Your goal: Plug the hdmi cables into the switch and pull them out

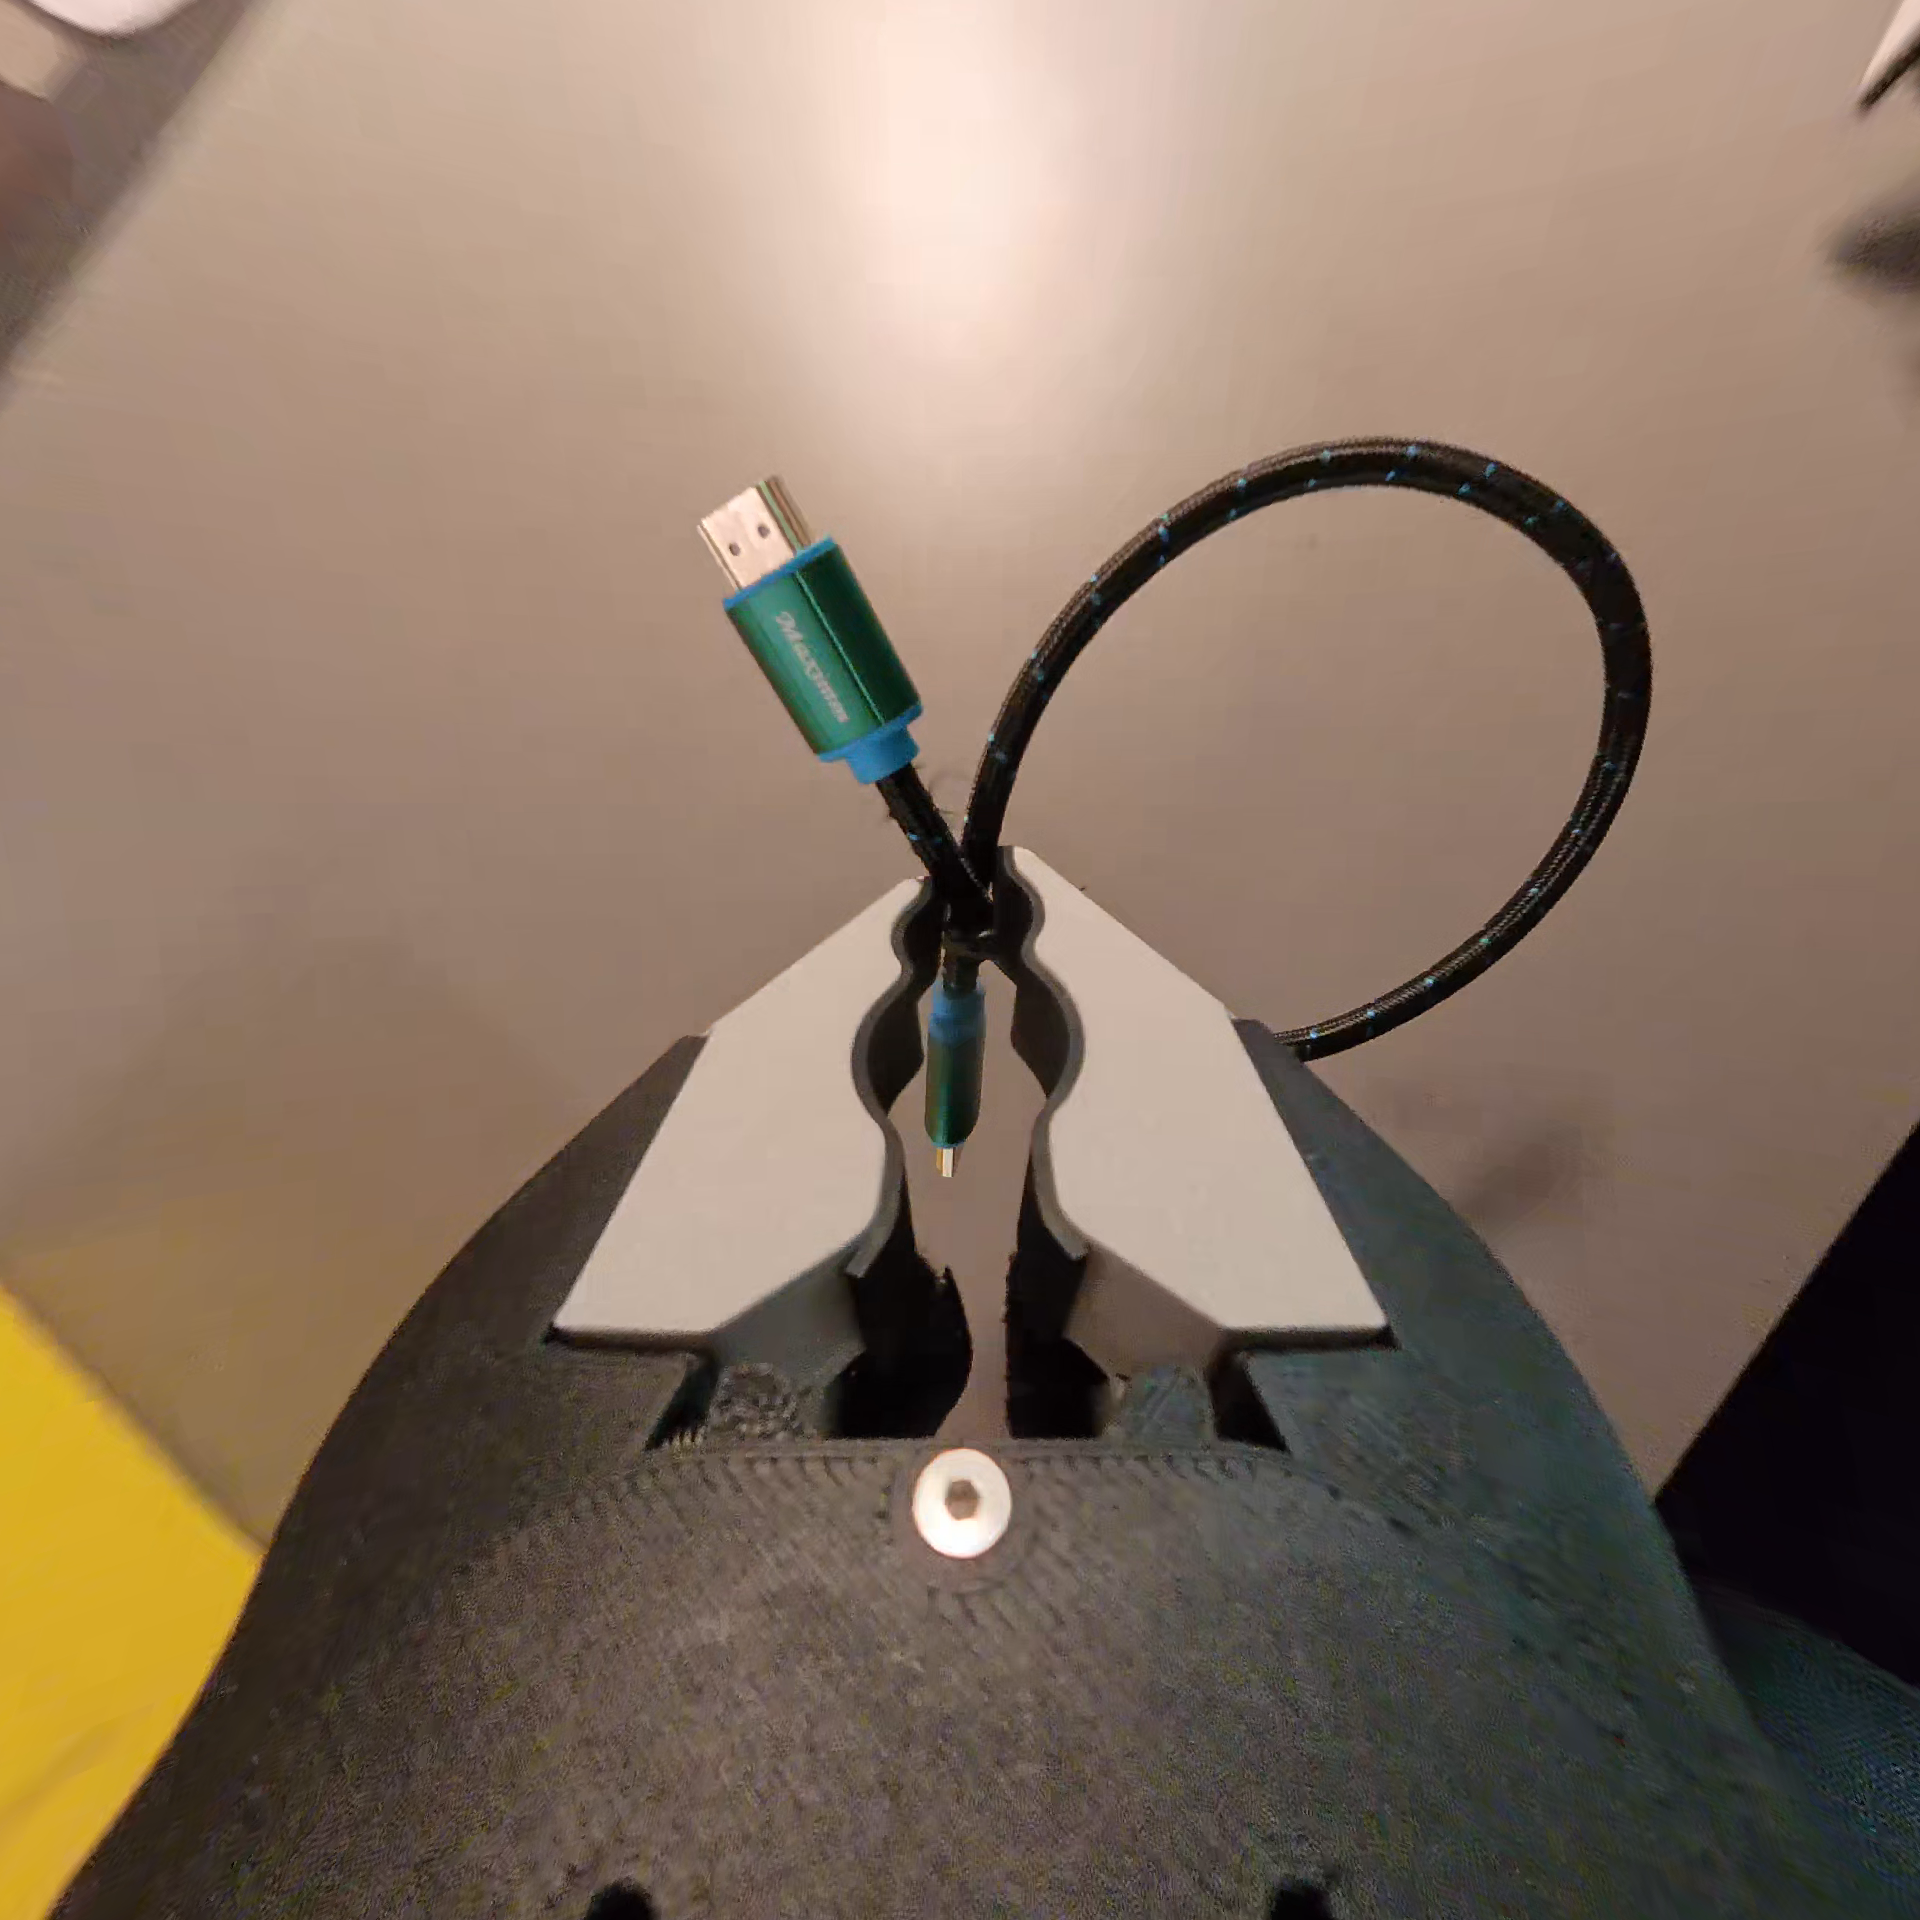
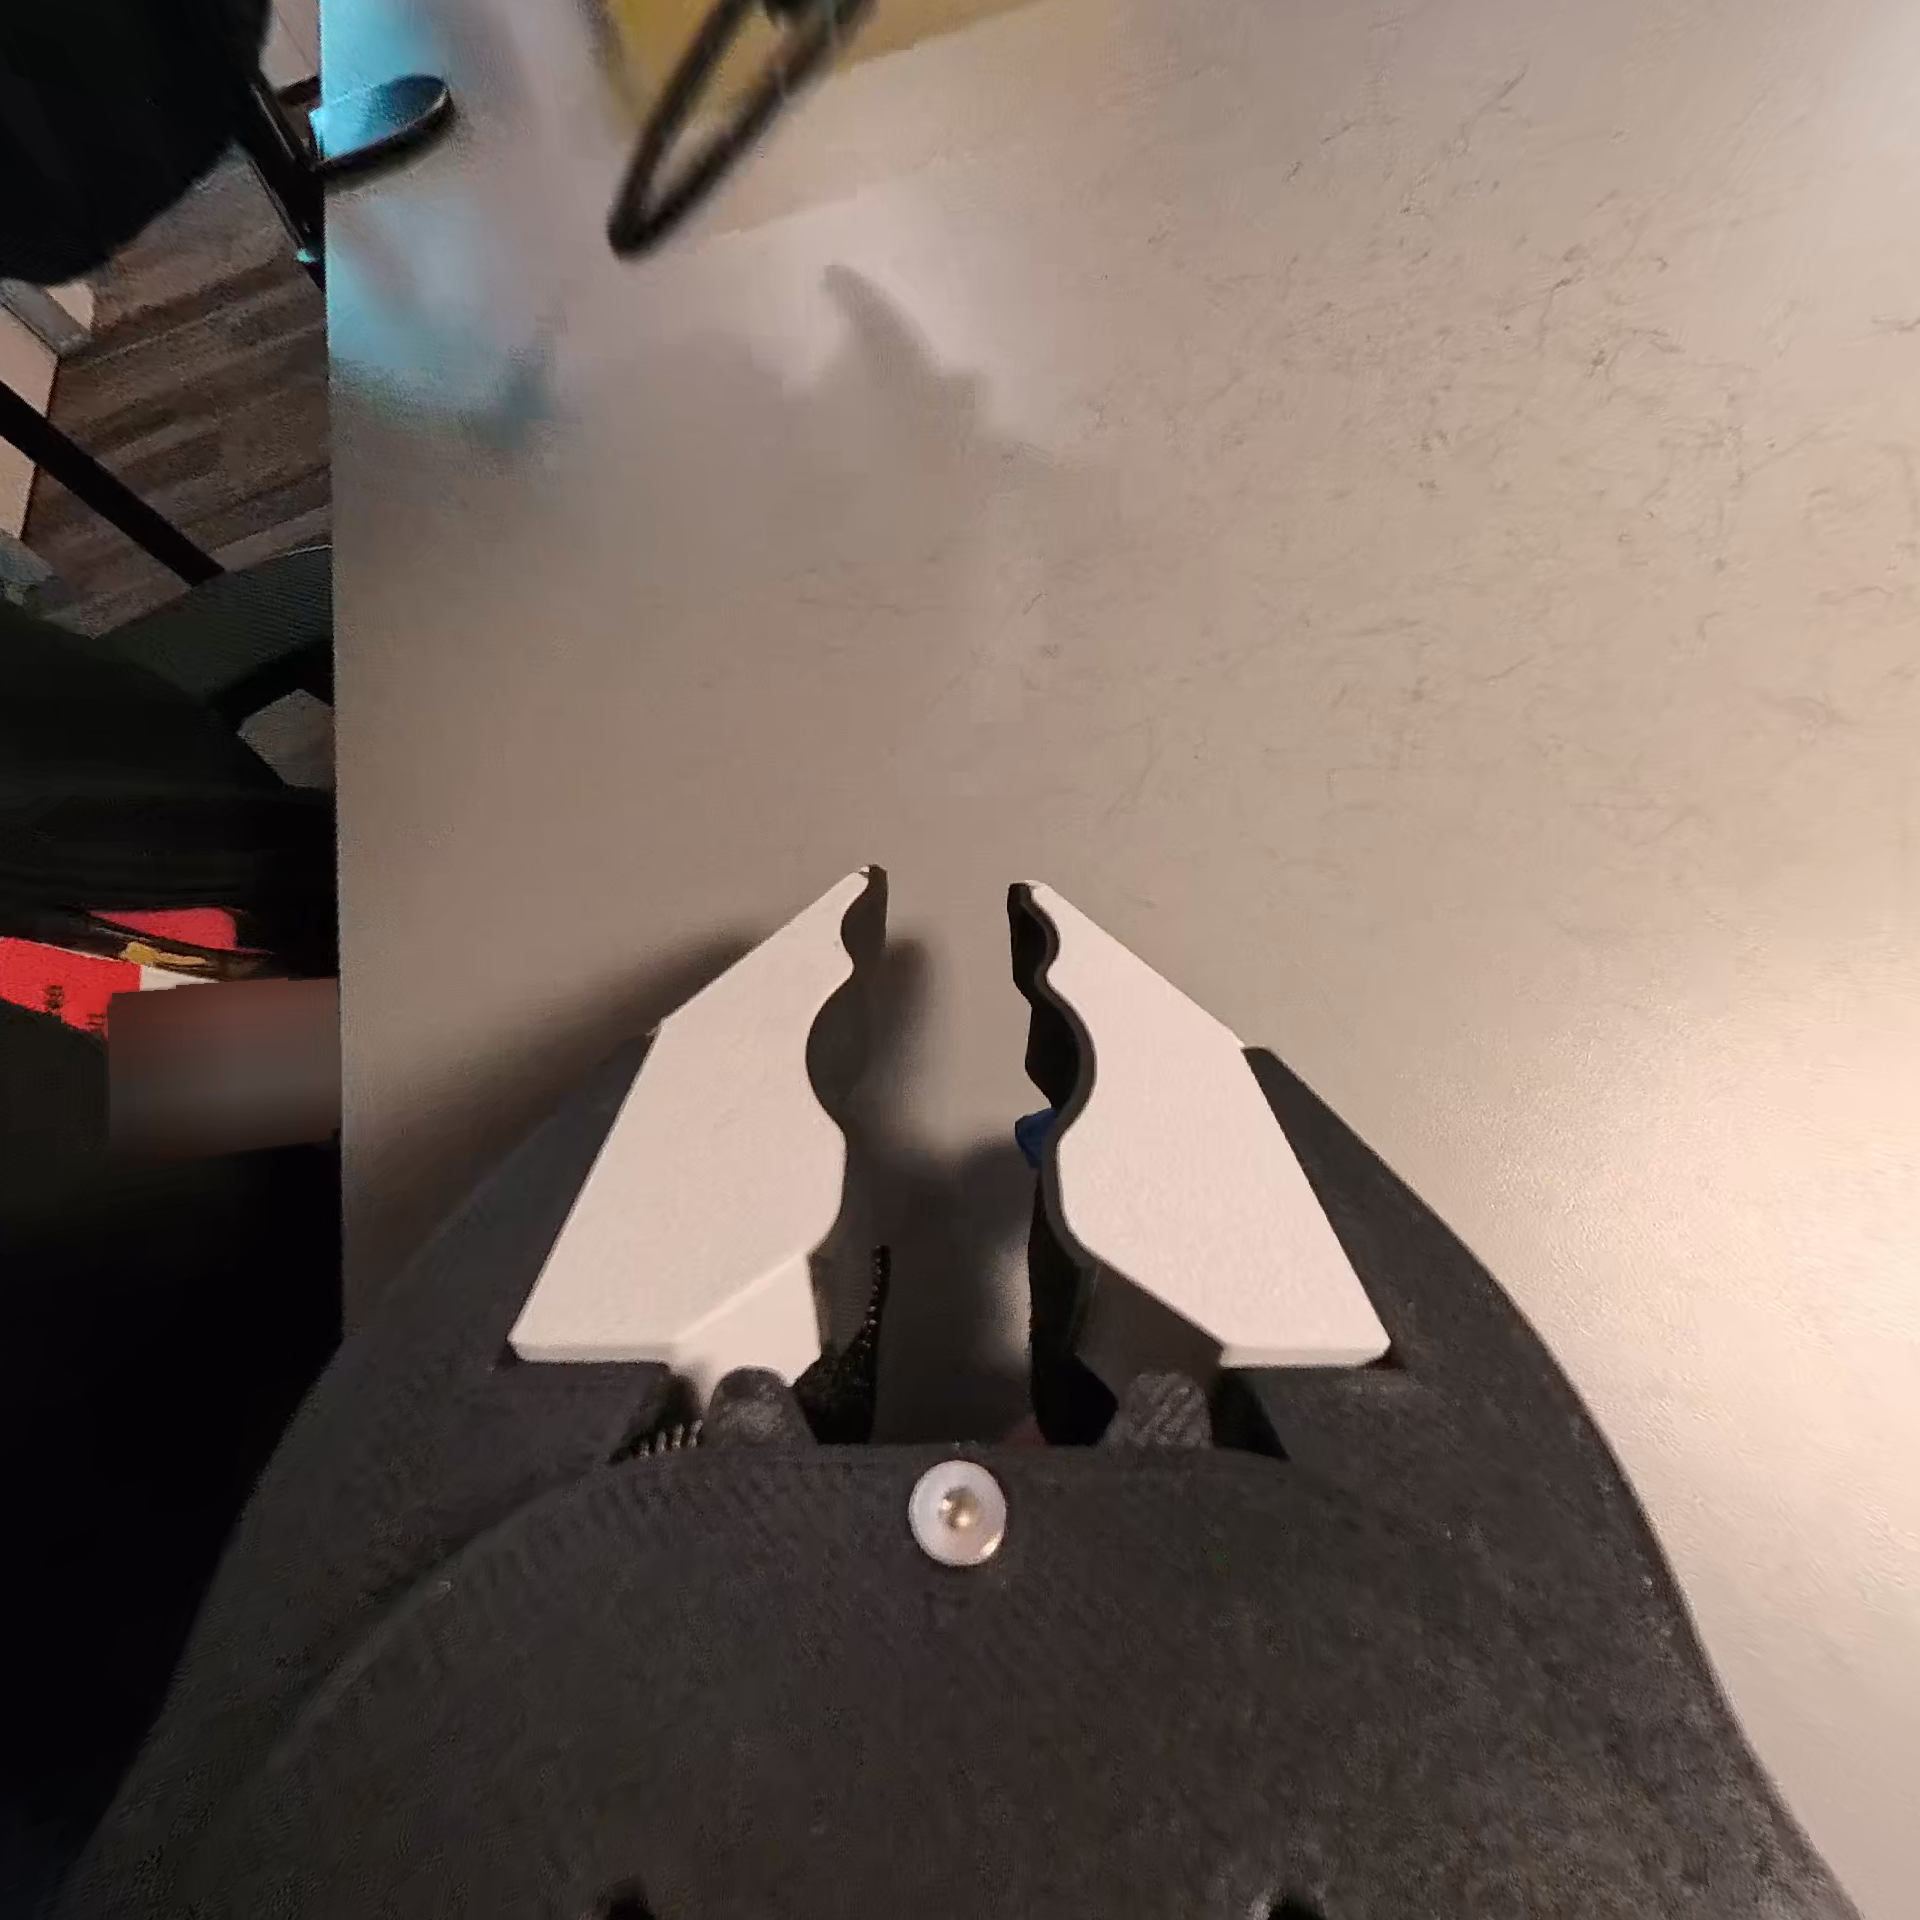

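One cable (image 1: 1475, 582) pinched between left fingers (image 1: 1049, 904).

I see a smooth matte grey desk (image 2: 1351, 520), faintly scuffed. At my eleven o'clock in the right wrist view a blurred black cable loop (image 2: 675, 177) seems to rest on it.

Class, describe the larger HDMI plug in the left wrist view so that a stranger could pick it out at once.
Start at the left tool, shut on a crossed black braided cable over the pale table. Follow the strand rising up and left from its tips to the green HDMI plug. Unlike the smaller plug hanging between the fingers, it has blue collars and a wide silver tip.
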